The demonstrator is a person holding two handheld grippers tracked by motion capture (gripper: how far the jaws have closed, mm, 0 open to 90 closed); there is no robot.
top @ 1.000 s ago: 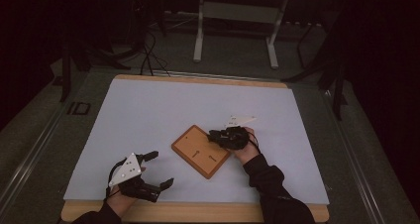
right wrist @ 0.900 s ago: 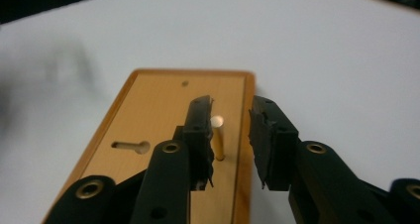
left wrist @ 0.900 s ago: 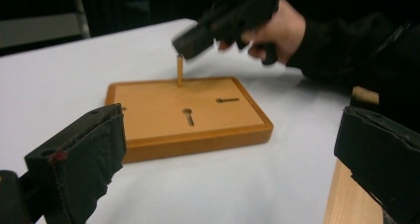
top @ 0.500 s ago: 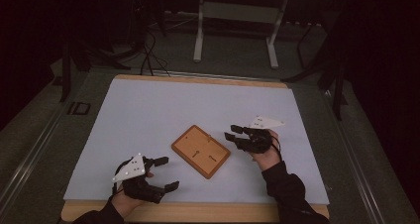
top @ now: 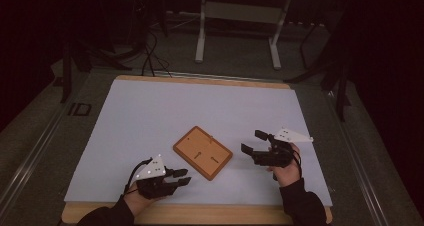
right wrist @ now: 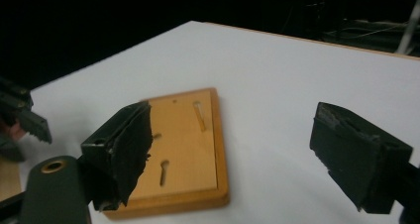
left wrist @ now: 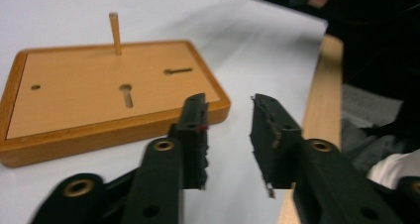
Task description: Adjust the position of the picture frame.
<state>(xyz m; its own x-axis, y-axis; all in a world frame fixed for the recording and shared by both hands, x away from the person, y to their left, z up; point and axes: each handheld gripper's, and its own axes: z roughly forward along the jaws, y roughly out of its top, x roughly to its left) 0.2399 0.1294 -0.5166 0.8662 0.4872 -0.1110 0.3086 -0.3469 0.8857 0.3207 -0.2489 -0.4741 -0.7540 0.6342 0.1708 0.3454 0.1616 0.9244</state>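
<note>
White table (top: 150, 116) is carrying a wooden board (top: 202, 152); left hand-held gripper (top: 181, 176) has just been closing, empty, as right hand-held gripper (top: 254, 142) has just been opening, empty.

Black grippers (top: 167, 179), serrated jaws, dark sleeves (top: 305, 206)

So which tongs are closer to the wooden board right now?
Left, narrowly. The left tongs sit just off the wooden board's near-left edge, tips almost at it. The right tongs hover to its right, with a wider strip of white mat between.
</note>
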